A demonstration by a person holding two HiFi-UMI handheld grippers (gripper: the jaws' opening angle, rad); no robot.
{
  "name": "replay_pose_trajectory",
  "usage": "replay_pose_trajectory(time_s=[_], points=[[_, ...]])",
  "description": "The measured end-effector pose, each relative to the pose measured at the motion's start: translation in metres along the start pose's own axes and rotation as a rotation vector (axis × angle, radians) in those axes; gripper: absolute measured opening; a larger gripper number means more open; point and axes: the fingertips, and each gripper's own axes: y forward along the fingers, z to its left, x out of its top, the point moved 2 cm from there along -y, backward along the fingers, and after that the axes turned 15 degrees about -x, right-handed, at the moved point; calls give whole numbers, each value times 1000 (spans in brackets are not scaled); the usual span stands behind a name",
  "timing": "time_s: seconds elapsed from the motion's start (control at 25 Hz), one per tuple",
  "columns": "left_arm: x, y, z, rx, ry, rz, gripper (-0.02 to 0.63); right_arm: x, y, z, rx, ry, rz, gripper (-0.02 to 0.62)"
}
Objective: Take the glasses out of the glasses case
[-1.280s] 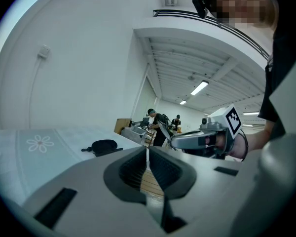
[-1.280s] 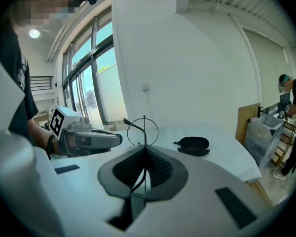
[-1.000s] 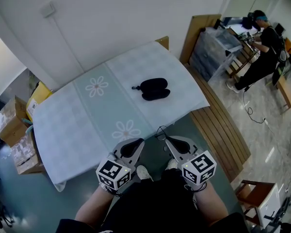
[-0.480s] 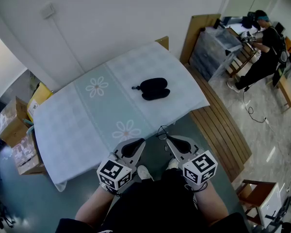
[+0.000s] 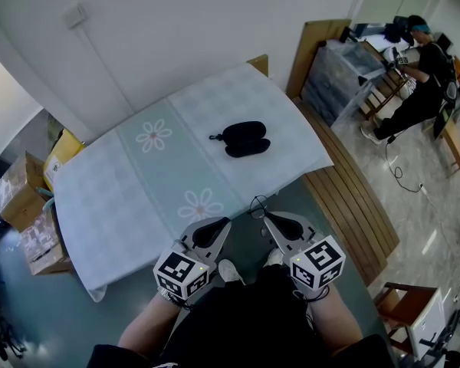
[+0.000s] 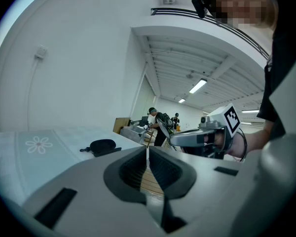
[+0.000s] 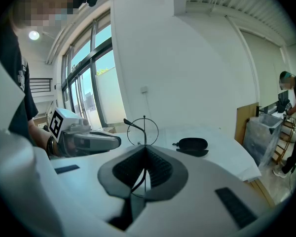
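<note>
Your right tongs (image 7: pixel 144 150) are pinching the thin black wire-rimmed glasses (image 7: pixel 144 131); they look light and easily bent, so grip the frame gently. Your left tongs (image 6: pixel 147 150) are sitting closed, empty.

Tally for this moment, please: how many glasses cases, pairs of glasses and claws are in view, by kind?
Glasses case: 1
Glasses: 1
Claws: 2 (left claw, right claw)
Total: 4
</note>
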Motion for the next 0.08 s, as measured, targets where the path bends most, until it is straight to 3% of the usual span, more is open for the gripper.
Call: replay_pose_trajectory(time_s=[0.08], points=[[0, 1, 1, 1, 0, 1, 31, 0, 1, -1, 0, 2, 1, 25]])
